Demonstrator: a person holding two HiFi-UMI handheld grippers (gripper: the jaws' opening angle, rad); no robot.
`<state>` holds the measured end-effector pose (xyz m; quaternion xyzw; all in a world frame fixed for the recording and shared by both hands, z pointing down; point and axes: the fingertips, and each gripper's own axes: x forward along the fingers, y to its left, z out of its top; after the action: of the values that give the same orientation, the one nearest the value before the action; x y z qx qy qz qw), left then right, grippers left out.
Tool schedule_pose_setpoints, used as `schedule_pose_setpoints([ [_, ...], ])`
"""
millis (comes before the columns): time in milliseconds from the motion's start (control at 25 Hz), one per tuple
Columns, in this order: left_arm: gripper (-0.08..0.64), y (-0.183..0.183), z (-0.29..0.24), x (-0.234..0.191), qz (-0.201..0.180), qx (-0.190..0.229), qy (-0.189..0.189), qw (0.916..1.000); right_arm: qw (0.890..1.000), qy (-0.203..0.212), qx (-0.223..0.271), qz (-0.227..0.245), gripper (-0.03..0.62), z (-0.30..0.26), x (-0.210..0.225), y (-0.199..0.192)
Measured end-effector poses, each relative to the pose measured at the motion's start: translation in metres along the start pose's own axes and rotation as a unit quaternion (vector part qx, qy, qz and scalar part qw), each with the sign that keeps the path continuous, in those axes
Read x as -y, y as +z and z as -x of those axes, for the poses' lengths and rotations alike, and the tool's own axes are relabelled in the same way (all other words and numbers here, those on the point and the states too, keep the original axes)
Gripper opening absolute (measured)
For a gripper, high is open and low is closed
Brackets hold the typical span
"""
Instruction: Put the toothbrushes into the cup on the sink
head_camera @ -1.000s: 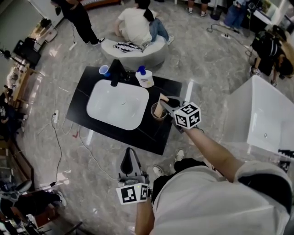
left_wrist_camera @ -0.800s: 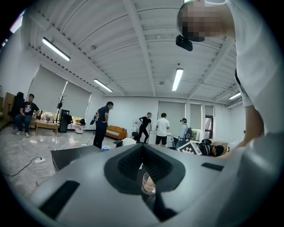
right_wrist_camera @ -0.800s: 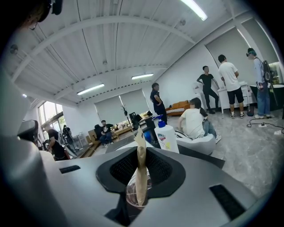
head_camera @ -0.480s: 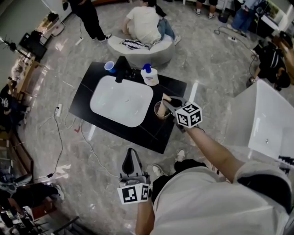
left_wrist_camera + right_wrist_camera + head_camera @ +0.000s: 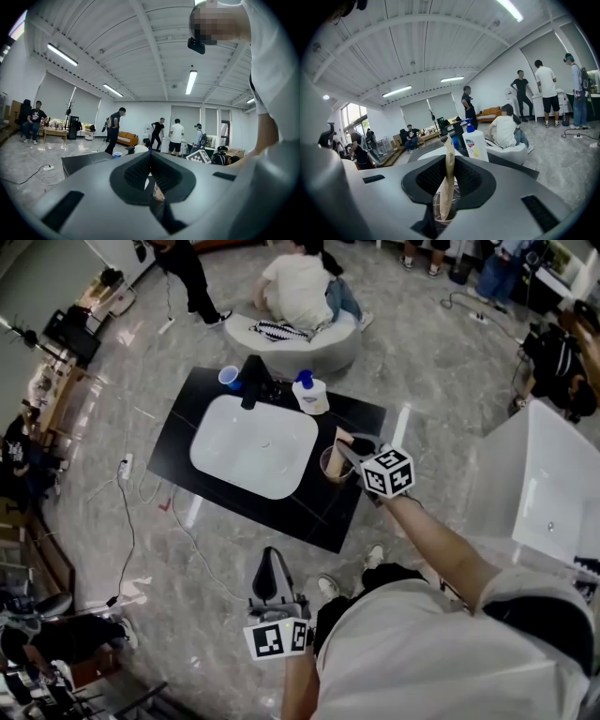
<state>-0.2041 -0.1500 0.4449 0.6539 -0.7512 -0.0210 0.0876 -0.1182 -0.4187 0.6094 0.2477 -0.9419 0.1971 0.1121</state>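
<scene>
Right tongs [image 5: 348, 445] pinch a wrapped toothbrush [image 5: 447, 176], its lower end in the cup [image 5: 330, 469] on the desk's [image 5: 314, 514] right; left tongs [image 5: 270, 561] pressed together, empty

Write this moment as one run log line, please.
right claw: shut on toothbrush | toothbrush: lower end in cup | left claw: shut, empty

This is a big open hall fitted out as a recording studio or test lab rather than a lived-in bathroom. A black counter [image 5: 333, 521] with a white sink [image 5: 253, 446] stands free in the middle of a polished marble-look floor [image 5: 441, 371], a white bathtub [image 5: 544, 493] is parked off to one side, and a power strip [image 5: 125, 466] trails its cable across the floor. Strip lights [image 5: 191, 82] hang under a bare beamed ceiling, an orange sofa [image 5: 125, 138] sits by the far wall, and people [image 5: 302, 285] stand or sit about in groups.
</scene>
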Motion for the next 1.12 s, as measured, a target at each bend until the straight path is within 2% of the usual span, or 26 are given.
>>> schedule_pose_setpoints([
  [240,0.003,-0.004,0.002,0.0,0.008,-0.005,0.001,1.0,1.0,-0.012,0.0,0.001,0.078,0.003,0.007,-0.001],
  [600,0.003,-0.011,0.004,0.005,0.016,-0.008,0.002,0.9998,0.999,-0.026,-0.007,0.037,0.083,0.004,0.013,-0.003],
  [920,0.003,-0.011,0.011,0.006,0.016,-0.005,0.017,0.9997,0.999,-0.038,-0.01,0.034,0.091,0.006,0.025,-0.005],
  [1120,0.003,-0.019,0.008,0.013,0.023,-0.01,0.011,0.9996,0.999,-0.034,-0.013,0.031,0.095,0.003,0.028,-0.006],
])
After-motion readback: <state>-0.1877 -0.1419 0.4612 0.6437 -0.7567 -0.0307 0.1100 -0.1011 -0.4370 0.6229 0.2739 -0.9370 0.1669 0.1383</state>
